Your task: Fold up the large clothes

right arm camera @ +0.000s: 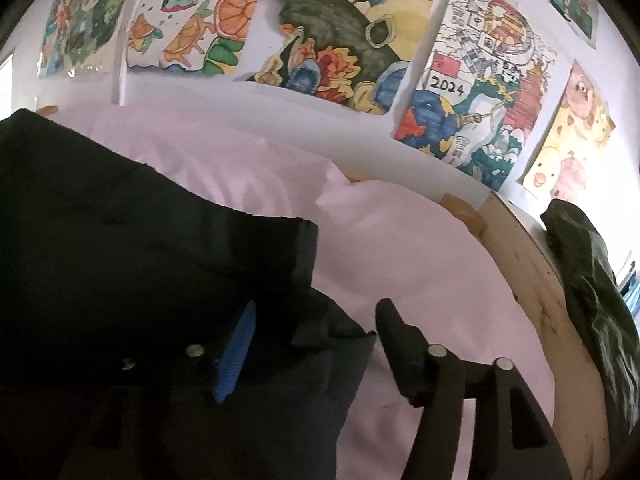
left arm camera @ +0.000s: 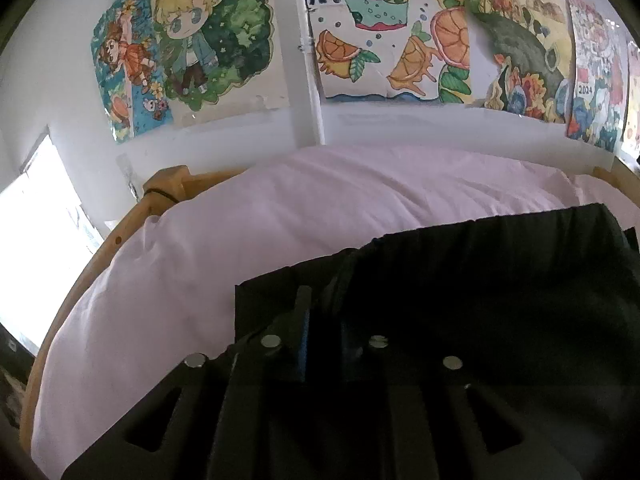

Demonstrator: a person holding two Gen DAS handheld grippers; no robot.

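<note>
your dark garment [left arm camera: 480, 300] lies on the pink sheet [left arm camera: 240, 232] of the wooden-framed bed [left arm camera: 80, 276], spread toward the wall, with a fold of it under both tools.

your right hand-held gripper [right arm camera: 316, 322] stands wide; the cloth sits between its fingers but the far finger is clear of it, so it holds nothing. your left hand-held gripper [left arm camera: 326, 304] is narrow, its fingers close together over the dark cloth; i cannot tell whether the pads pinch the fabric or only rest beside it.

the step looks like laying a fold down and letting go. to do it well, let both corners settle flat on the layer below before you lift away, keep the two edges level with each other, and draw the tools straight back so the fingers don't drag the top layer askew.

count: one dark garment on the bed, one more dark bundle [right arm camera: 592, 300] at the bed's right edge, two hand-held grippers, and at least six drawings [right arm camera: 472, 92] on the wall.
</note>
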